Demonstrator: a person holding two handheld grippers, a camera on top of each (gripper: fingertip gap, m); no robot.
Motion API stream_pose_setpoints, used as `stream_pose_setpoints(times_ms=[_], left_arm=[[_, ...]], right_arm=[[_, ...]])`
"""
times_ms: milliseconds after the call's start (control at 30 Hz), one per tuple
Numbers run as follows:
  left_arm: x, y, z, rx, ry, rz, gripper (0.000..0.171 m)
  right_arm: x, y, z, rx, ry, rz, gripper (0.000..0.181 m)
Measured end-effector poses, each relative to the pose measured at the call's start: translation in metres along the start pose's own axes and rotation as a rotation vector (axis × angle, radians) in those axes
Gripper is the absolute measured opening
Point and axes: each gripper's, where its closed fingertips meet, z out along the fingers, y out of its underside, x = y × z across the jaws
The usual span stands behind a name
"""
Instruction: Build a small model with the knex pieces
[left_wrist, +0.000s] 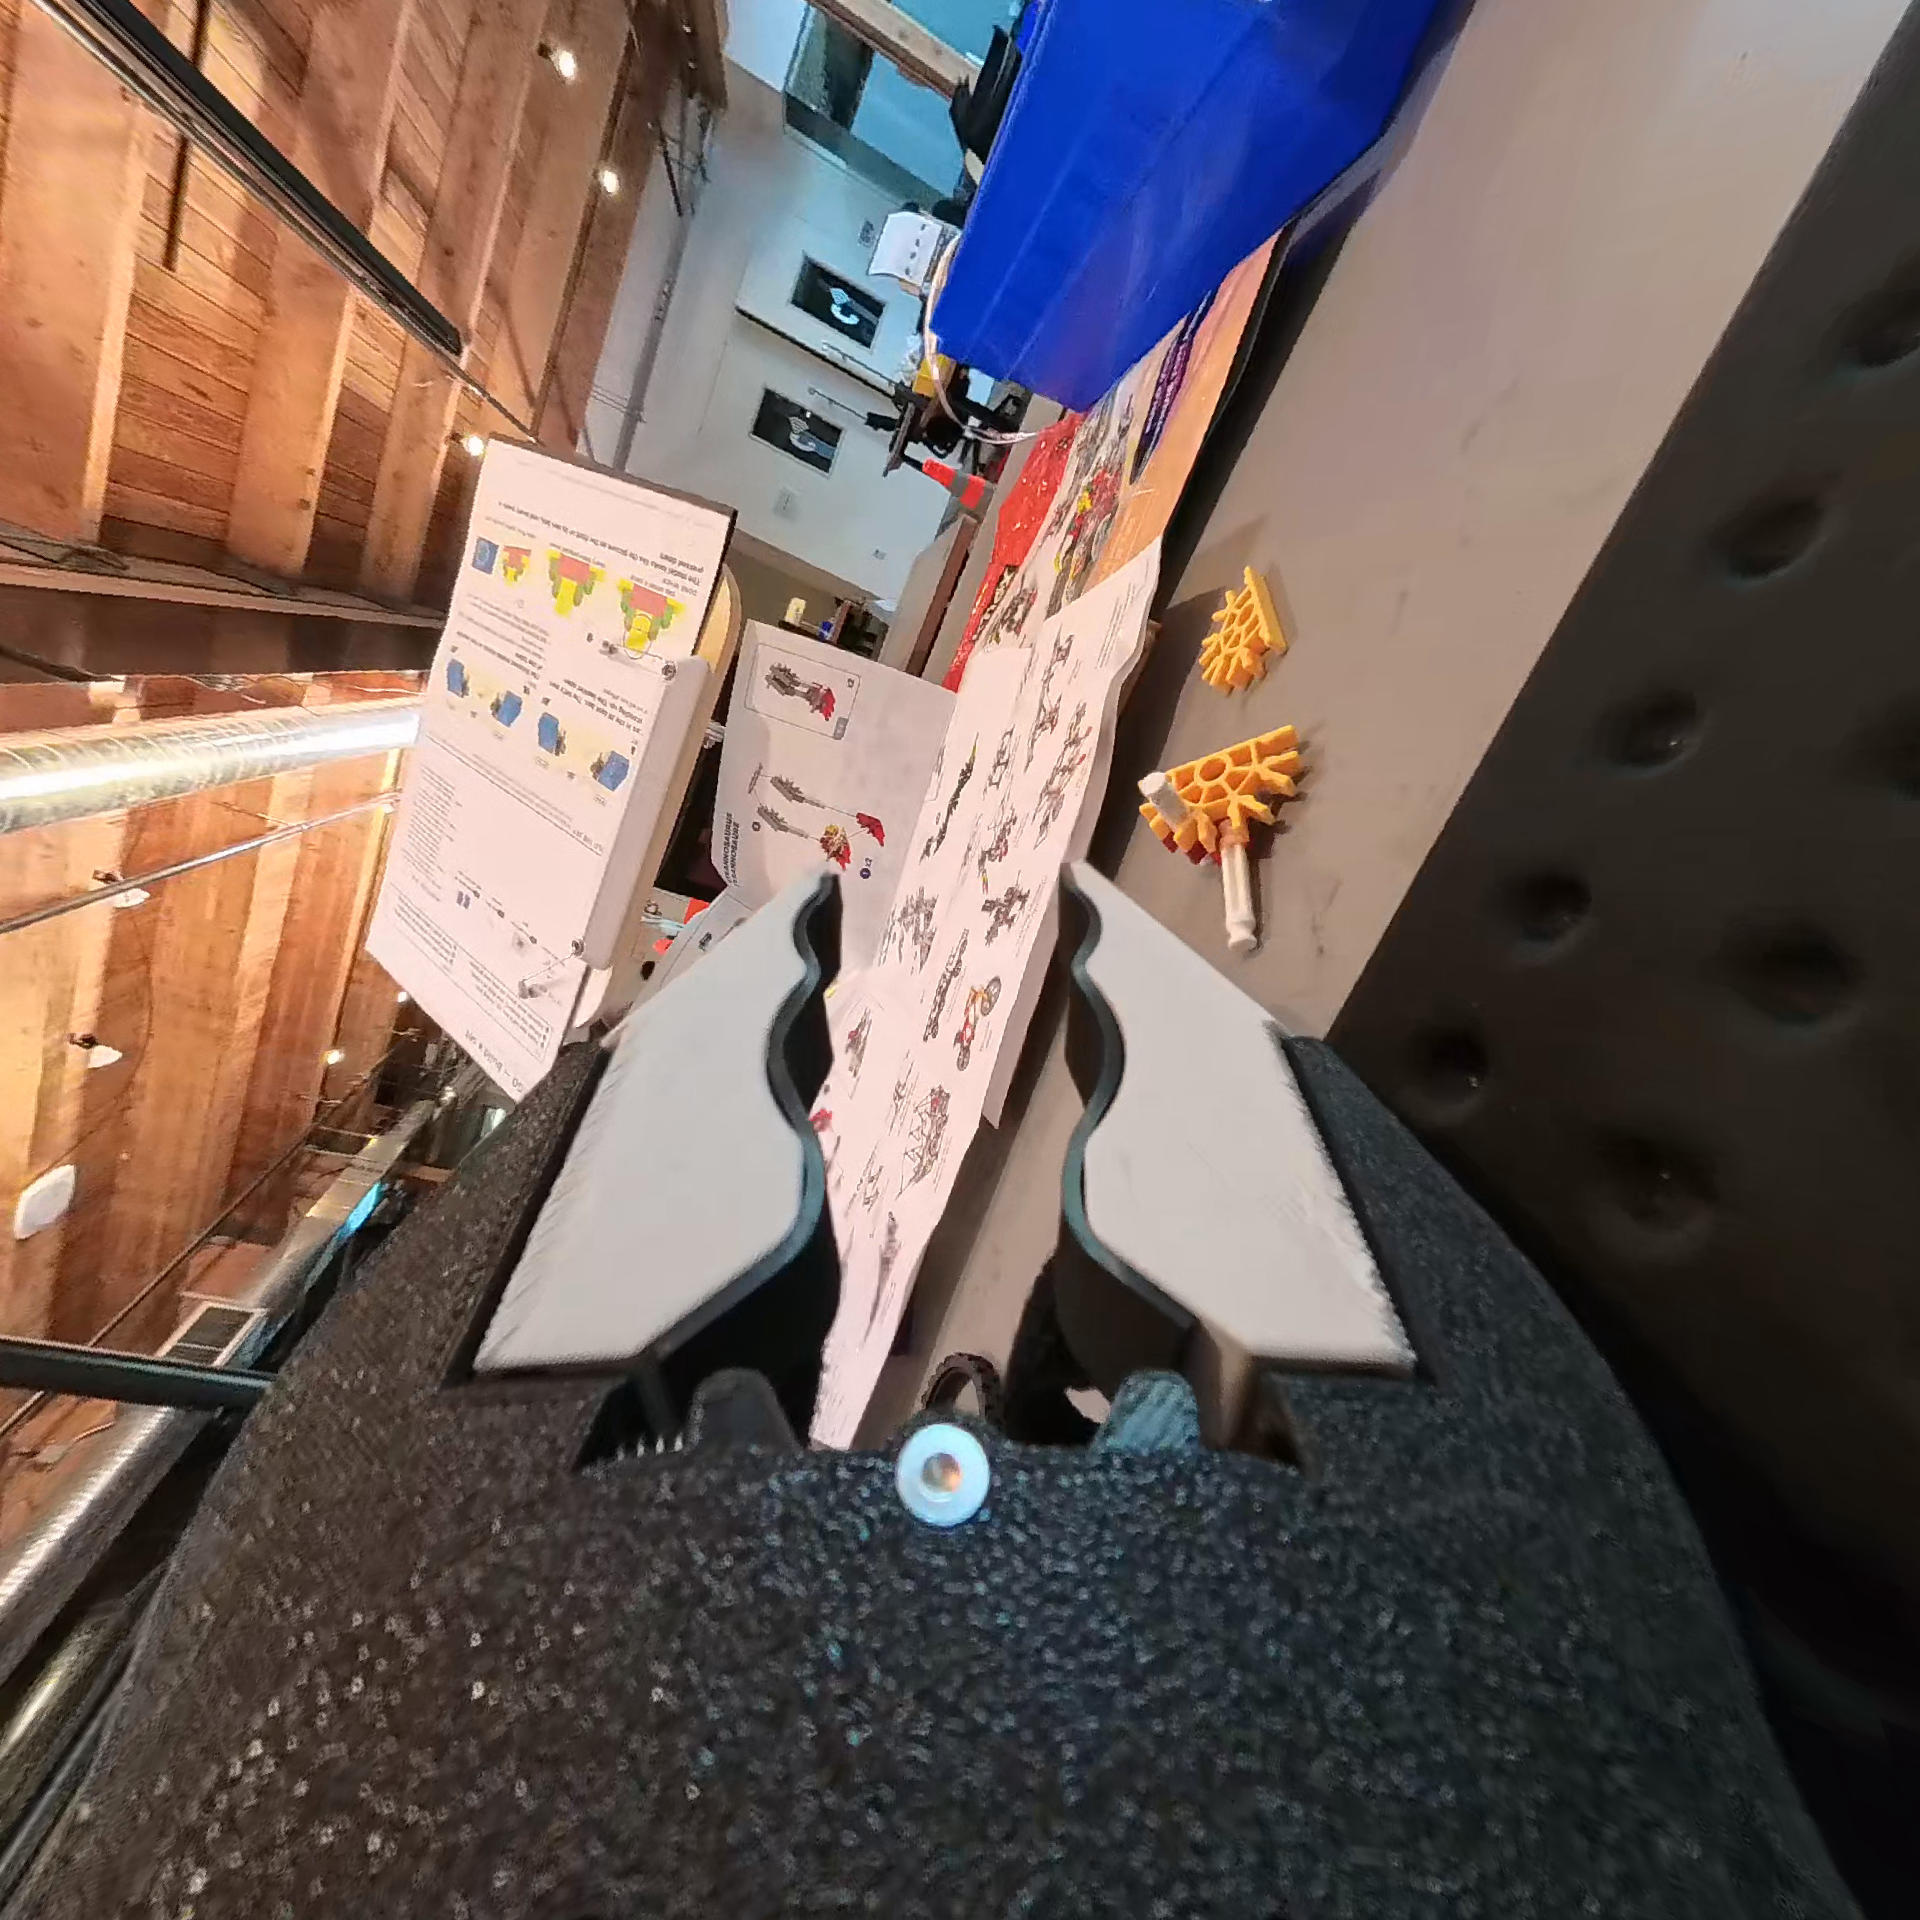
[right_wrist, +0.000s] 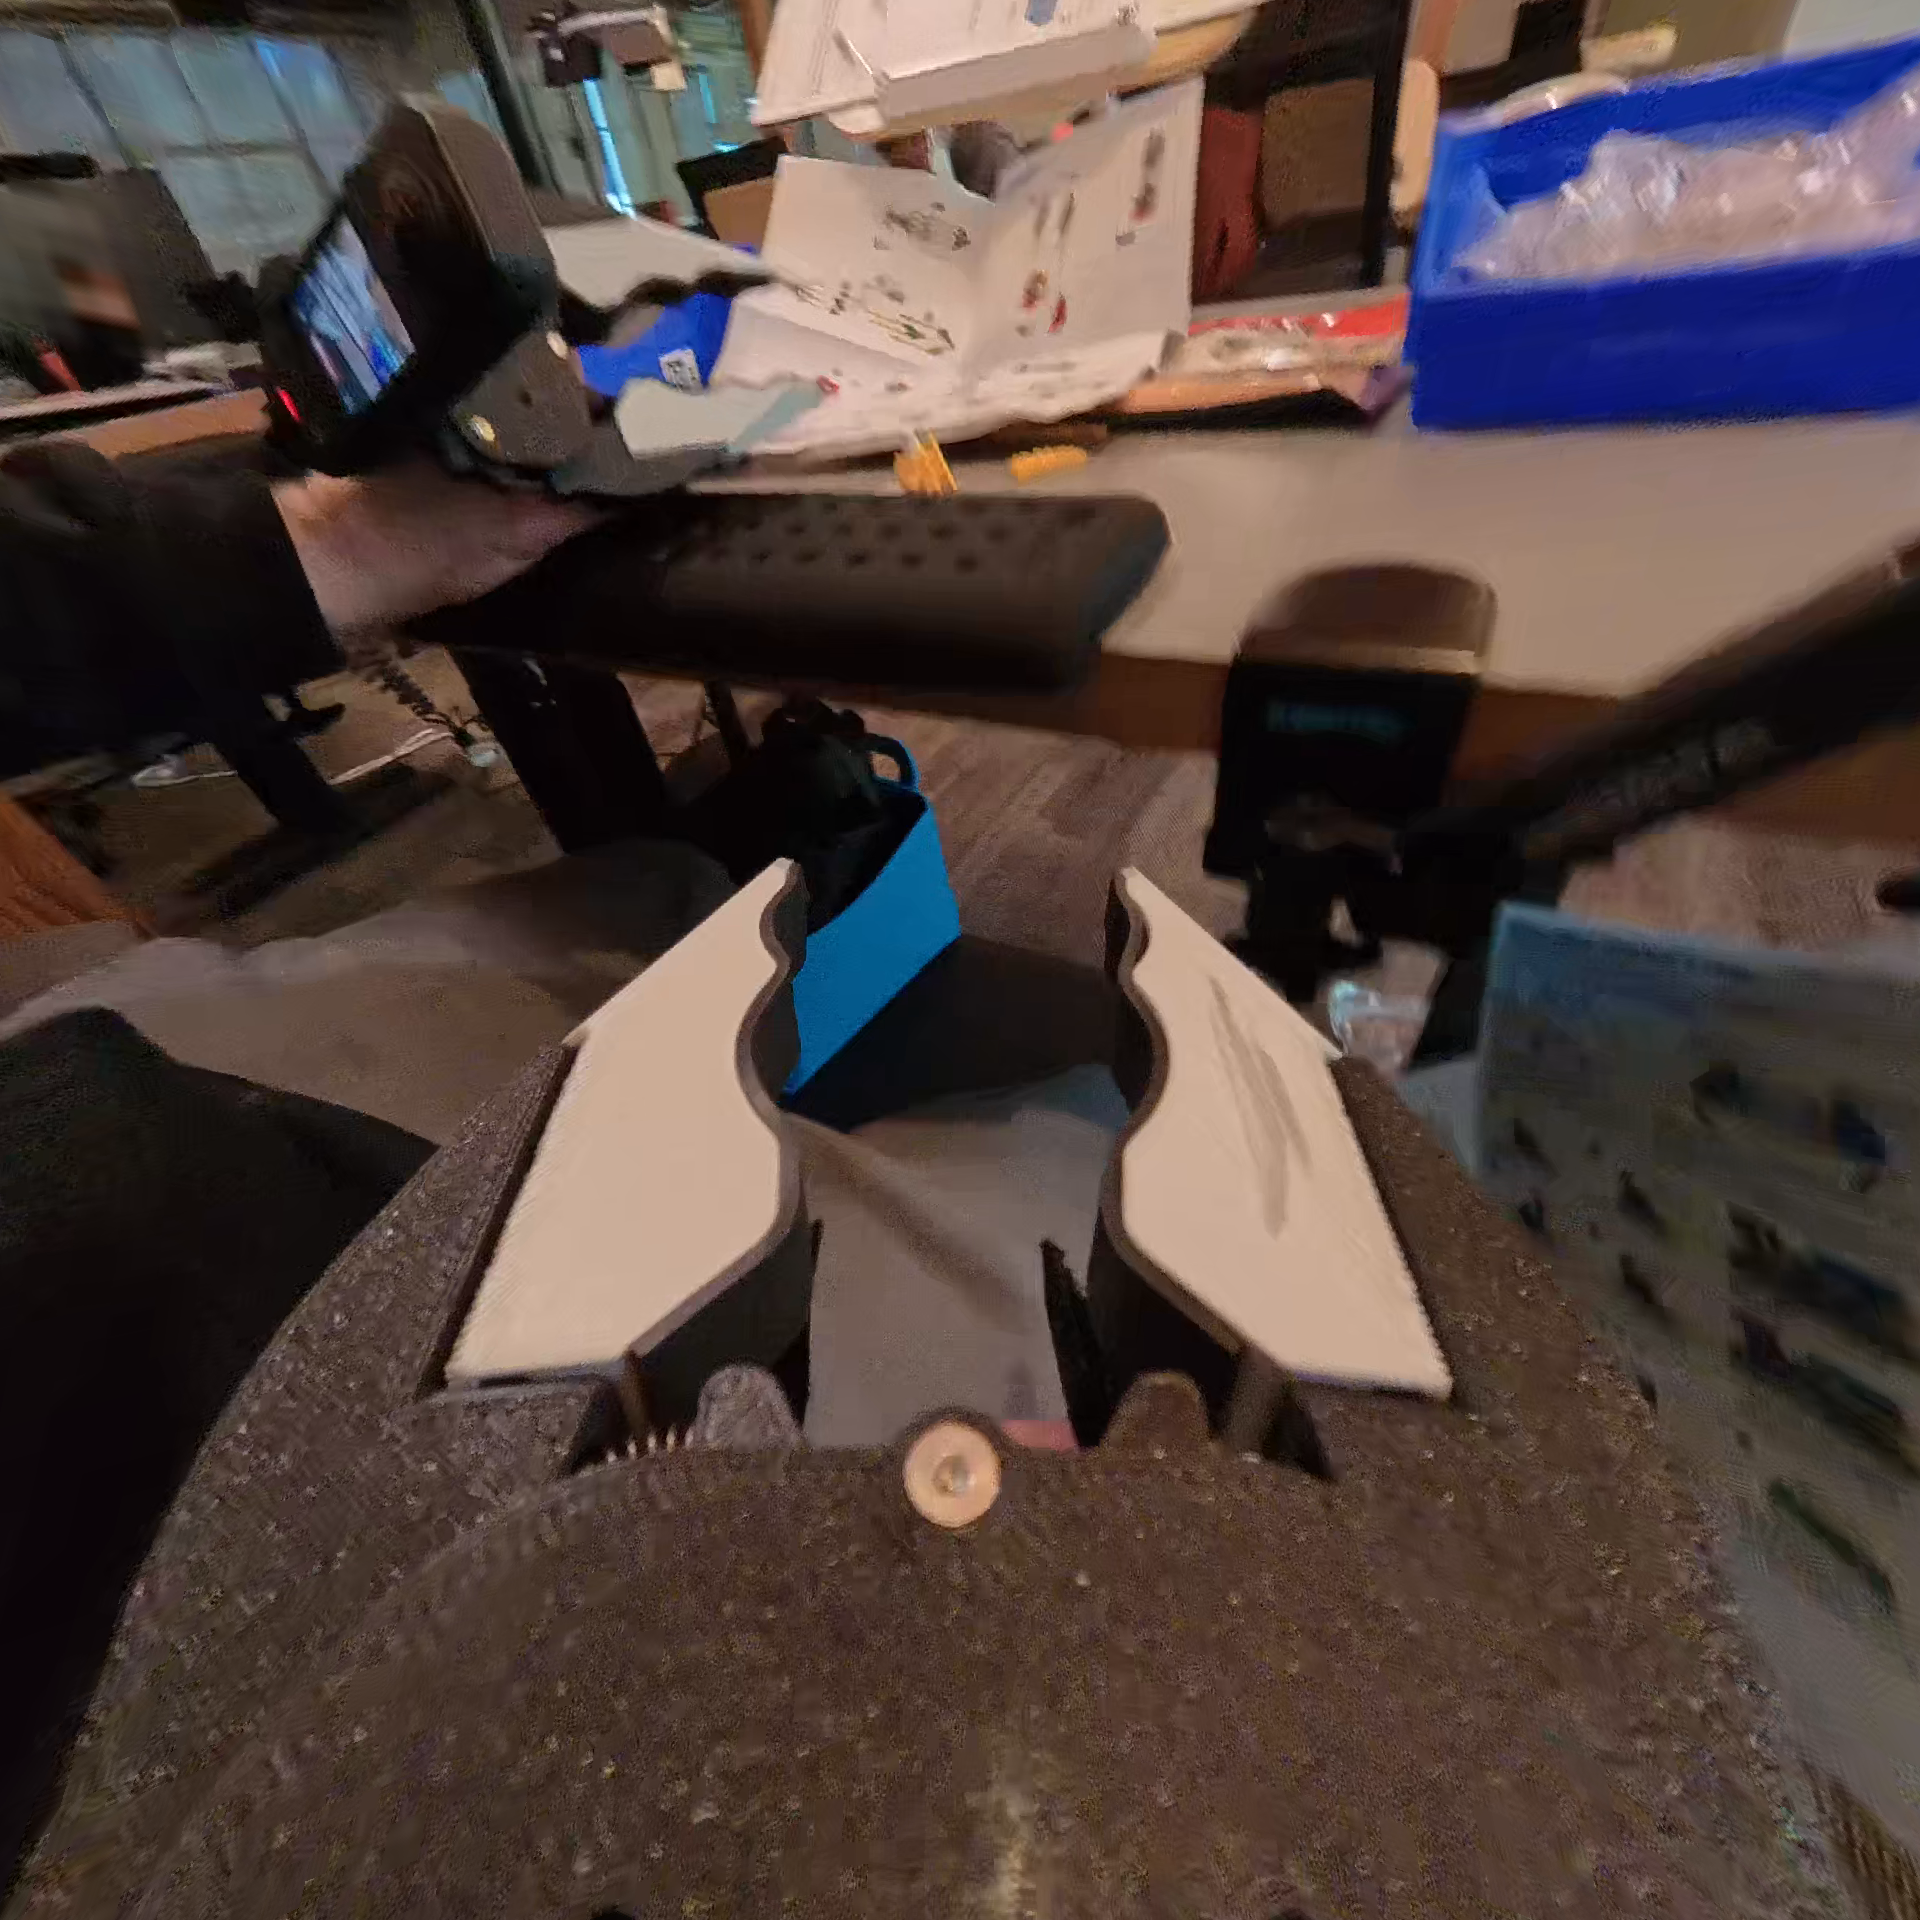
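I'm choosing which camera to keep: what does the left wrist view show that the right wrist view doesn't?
Left wrist only: the open left hand-held gripper close up, the wooden ceiling, and a white rod in a yellow connector.

Right wrist only: the open right hand-held gripper, a blue container on the floor, and a hand.

Shared: the instruction sheets, blue bin and grey table.

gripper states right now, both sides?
Left gripper: open, holding nothing, rolled sideways over the instruction sheet.
Right gripper: open, holding nothing, below the table edge, pointing at a blue container.
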Motion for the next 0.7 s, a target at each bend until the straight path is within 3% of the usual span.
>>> stream_pose_setpoints(times_ms=[100,233,367,700], left_arm=[[0.0,-0.006,0.001,-0.014,-0.028,-0.003,0.038],[0.004,-0.013,0.005,-0.01,-0.028,0.0,0.037],[0.006,-0.015,0.008,-0.004,-0.018,0.006,0.035],[0.01,-0.012,0.017,-0.028,0.019,-0.013,0.038]], right_arm=[[0.019,0.024,-0.025,-0.061,0.097,-0.043,0.061],[0.036,0.041,-0.059,-0.024,0.161,0.117,0.06],[0.022,0.073,-0.078,-0.135,0.187,-0.024,0.061],[-0.034,0.113,-0.117,-0.236,0.118,-0.211,0.061]])
